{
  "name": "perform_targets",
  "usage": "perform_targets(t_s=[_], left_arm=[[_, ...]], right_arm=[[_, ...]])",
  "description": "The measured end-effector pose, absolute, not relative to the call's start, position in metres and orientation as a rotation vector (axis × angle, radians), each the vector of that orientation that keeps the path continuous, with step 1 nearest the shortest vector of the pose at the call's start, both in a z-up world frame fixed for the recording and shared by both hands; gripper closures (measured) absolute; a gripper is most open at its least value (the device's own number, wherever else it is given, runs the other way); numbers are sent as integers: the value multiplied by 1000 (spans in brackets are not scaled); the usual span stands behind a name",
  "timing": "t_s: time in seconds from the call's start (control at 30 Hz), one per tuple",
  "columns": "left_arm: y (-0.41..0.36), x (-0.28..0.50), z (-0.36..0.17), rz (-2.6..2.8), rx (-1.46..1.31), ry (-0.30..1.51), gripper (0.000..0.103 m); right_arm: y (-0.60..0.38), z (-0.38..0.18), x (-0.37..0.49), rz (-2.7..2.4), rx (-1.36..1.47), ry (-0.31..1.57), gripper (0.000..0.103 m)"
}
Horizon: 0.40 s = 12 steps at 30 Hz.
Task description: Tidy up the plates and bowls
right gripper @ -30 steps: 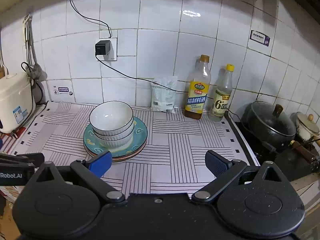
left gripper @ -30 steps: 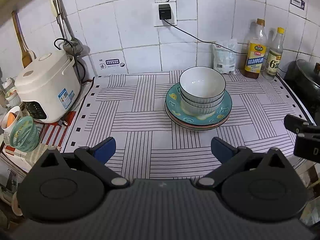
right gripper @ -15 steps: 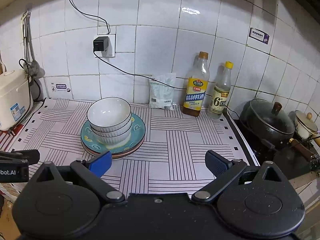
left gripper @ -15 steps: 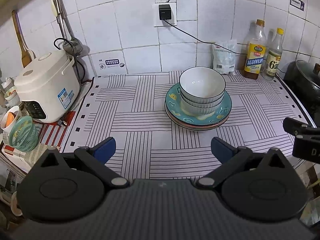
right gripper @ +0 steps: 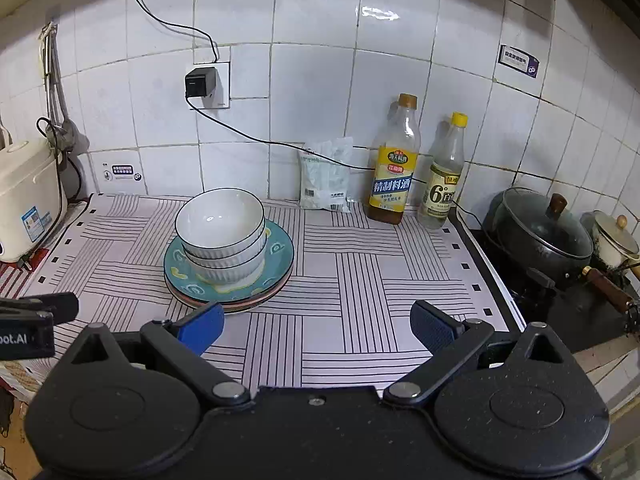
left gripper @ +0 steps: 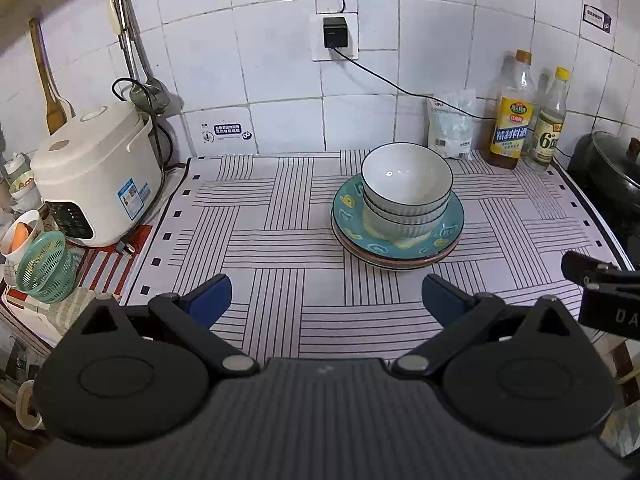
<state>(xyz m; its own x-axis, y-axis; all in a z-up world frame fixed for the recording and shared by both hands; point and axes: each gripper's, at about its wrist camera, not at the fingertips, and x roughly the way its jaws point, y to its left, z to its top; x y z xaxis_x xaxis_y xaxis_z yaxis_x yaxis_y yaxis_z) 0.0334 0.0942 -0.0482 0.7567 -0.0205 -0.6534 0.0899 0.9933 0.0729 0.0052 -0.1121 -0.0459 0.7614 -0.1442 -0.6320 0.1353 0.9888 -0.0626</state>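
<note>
your left gripper (left gripper: pixel 326 298) spread wide and empty, your right gripper (right gripper: pixel 318 326) likewise, both short of the bowls (left gripper: pixel 406 194) nested on stacked plates (left gripper: pixel 348 220), perhaps three, on the striped mat (left gripper: pixel 280 240)

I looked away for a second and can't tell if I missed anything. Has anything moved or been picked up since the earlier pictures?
Hardly anything. The right tongs drifted slightly: in their view the stacked white ribbed bowls on the teal patterned plates slid a little left, then back right and lower. The left tongs held steady. Both tongs remain open and empty; the stack is untouched.
</note>
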Motion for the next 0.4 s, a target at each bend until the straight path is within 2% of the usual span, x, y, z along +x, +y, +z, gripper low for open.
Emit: perform_targets(t_s=[0.4], left_arm=[[94,28,-43,-47,130,658,0]], right_arm=[[-112,-53,7,-153,-11,710,2]])
